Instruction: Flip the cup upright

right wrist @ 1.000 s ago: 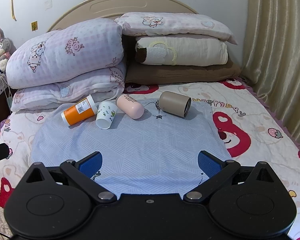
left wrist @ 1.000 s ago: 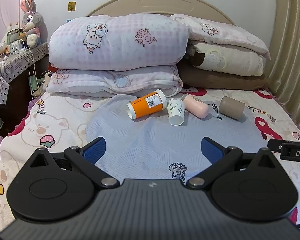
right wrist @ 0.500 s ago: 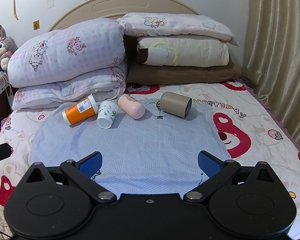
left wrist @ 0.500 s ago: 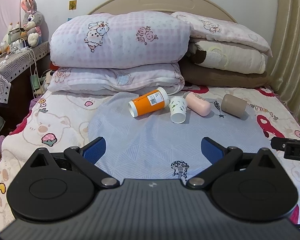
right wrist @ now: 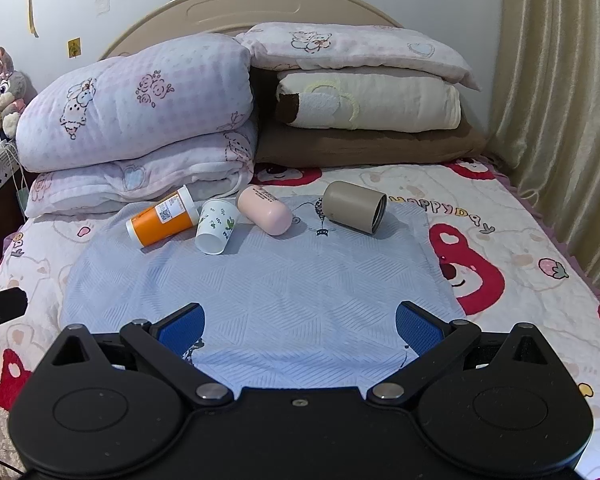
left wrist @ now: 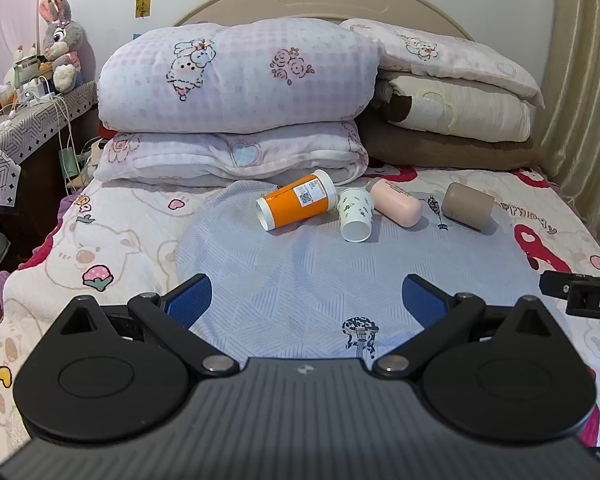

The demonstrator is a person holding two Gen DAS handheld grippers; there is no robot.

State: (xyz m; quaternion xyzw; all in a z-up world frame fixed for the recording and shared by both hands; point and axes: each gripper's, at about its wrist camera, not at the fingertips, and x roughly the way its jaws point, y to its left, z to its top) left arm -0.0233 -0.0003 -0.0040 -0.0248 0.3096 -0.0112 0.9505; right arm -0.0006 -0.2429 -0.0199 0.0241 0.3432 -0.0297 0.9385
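Observation:
Several cups lie on their sides in a row on a pale blue cloth [left wrist: 300,276] [right wrist: 280,292] on the bed: an orange one [left wrist: 296,205] [right wrist: 162,222], a white leaf-print paper one [left wrist: 355,220] [right wrist: 216,226], a pink one [left wrist: 396,203] [right wrist: 265,210] and a taupe one [left wrist: 467,206] [right wrist: 354,207]. My left gripper [left wrist: 306,300] is open and empty, well short of the cups. My right gripper [right wrist: 300,326] is open and empty, also short of them; its tip shows in the left wrist view [left wrist: 580,296].
Folded quilts and pillows [left wrist: 236,80] [right wrist: 364,96] are stacked against the headboard behind the cups. A curtain [right wrist: 560,100] hangs on the right. A cluttered bedside table [left wrist: 24,104] with a plush rabbit stands at the left.
Both grippers have moved slightly, shifting the view a little; the cups appear marginally closer. Nothing on the bed has moved, and both stay open.

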